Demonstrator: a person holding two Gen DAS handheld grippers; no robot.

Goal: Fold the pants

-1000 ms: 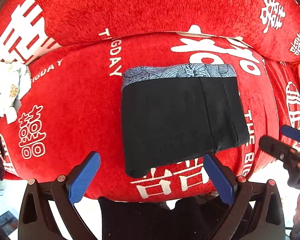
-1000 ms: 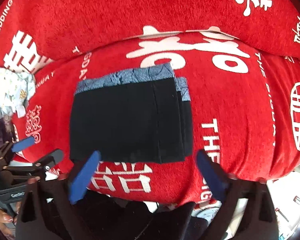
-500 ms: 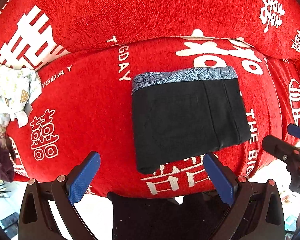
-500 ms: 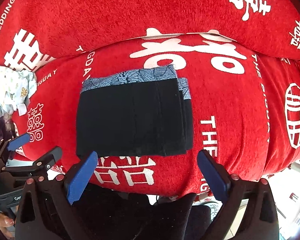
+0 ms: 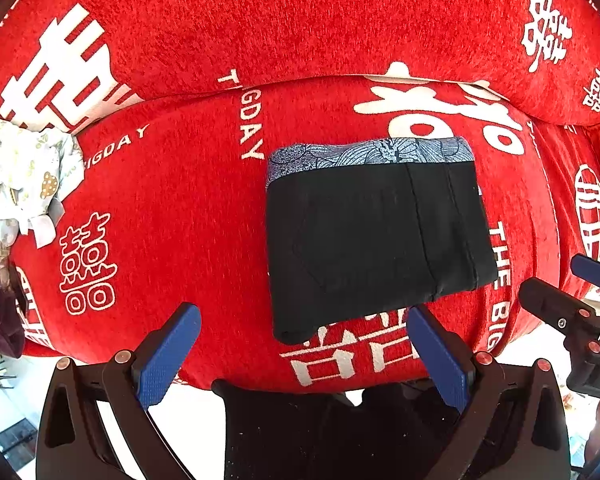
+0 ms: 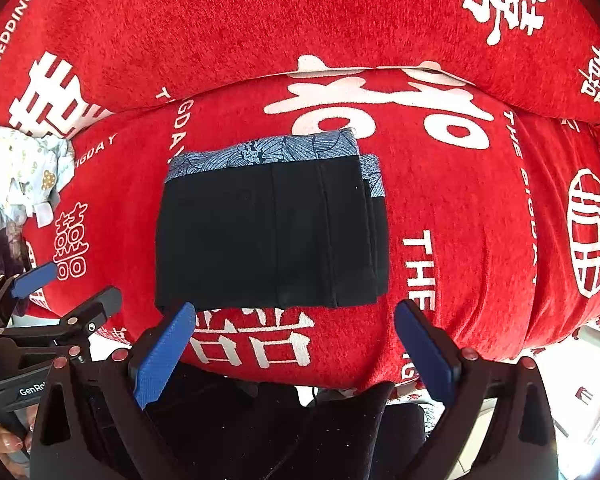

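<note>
Far left: crumpled pale printed cloth heaped at edge of red cushion, apart from everything else. Left gripper: spread wide, holding nothing, hanging off the cushion's near edge. Centre: black pants, folded to a compact rectangle with blue patterned waistband along the far edge, lying flat on the seat cushion, touched by neither gripper. Right gripper: likewise wide and empty, just short of the pants' near edge. Risk, by judgement: layers at the right side sit slightly staggered; any snag by a blue finger on the near hem could drag the stack open or toward the cushion's edge. Against earlier views: both grippers drawn further back, pants smaller and further off in view, fold itself unchanged.
</note>
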